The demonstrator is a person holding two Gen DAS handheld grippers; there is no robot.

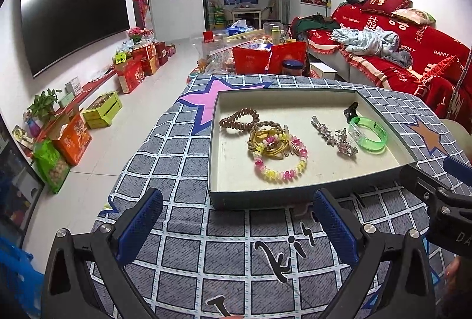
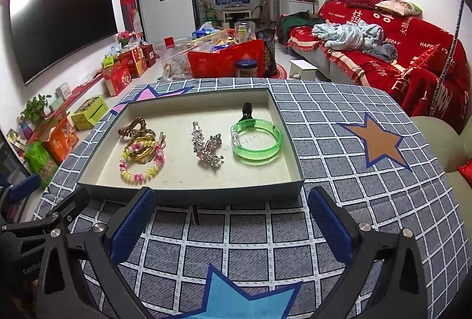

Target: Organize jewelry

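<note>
A shallow grey tray (image 1: 265, 198) (image 2: 188, 195) sits on the checked table cover. It holds a brown coil hair tie (image 1: 239, 118) (image 2: 132, 127), a pink-yellow coil bracelet (image 1: 280, 162) (image 2: 141, 165) over gold hair ties (image 1: 271, 142), a crystal hair clip (image 1: 333, 136) (image 2: 206, 147), a green bangle (image 1: 367, 134) (image 2: 256, 140) and a small black clip (image 1: 350, 109) (image 2: 246, 109). My left gripper (image 1: 236, 227) is open and empty in front of the tray. My right gripper (image 2: 230, 224) is open and empty in front of the tray too. A thin dark pin (image 2: 195, 214) (image 1: 360, 199) lies on the cloth by the tray's front wall.
The table has a grey checked cover with stars (image 2: 374, 142). Beyond it are red bags and boxes (image 1: 265, 56), a red-covered sofa (image 1: 398, 47) on the right and a large TV (image 1: 73, 15) on the left wall. Gift boxes line the floor at the left.
</note>
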